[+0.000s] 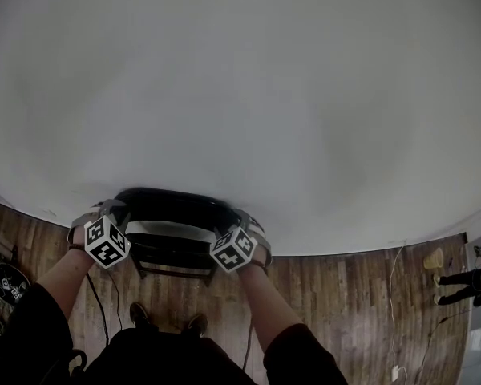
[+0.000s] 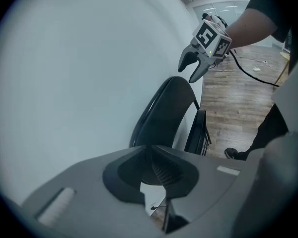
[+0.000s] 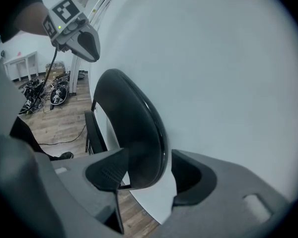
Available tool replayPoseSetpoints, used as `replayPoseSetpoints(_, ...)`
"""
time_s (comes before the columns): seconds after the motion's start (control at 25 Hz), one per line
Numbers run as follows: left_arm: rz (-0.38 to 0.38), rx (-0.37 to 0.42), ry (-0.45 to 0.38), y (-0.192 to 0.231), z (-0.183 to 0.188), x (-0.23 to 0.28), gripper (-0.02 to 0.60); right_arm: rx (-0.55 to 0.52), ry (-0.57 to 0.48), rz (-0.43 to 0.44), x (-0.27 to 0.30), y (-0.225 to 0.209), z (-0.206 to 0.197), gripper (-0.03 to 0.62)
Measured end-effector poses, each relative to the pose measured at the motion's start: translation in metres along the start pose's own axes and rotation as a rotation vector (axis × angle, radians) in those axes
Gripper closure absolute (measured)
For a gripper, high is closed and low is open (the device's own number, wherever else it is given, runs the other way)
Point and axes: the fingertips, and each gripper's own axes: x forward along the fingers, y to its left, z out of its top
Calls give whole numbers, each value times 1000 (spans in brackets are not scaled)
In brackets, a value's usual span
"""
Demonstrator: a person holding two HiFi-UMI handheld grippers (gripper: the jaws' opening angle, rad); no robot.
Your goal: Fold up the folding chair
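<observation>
Behind: passage is blocked by the white wall (image 1: 240, 95), with the folding chair (image 1: 172, 207) set close before it.
Right: wooden floor (image 1: 345, 311) is left open.
Left: cables (image 1: 102, 307) are strewn.

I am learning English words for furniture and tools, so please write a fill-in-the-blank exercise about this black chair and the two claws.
1. The black chair stands against a white ___.
2. The floor is made of ___ planks.
3. The right claw has its open jaws on both sides of the chair's ___.
4. The left claw is ___, with nothing seen between its jaws.
Missing words: wall; wooden; back; shut.
</observation>
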Motion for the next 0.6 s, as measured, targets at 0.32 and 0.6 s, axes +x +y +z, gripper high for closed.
replayPoseSetpoints(0.32, 22, -265, -94, -47, 1, -53, 548, 146, -183, 96, -40, 30, 3, 329)
replayPoseSetpoints(0.6, 21, -566, -206, -98, -1, -106, 548, 307, -289, 239, -71, 89, -7, 338)
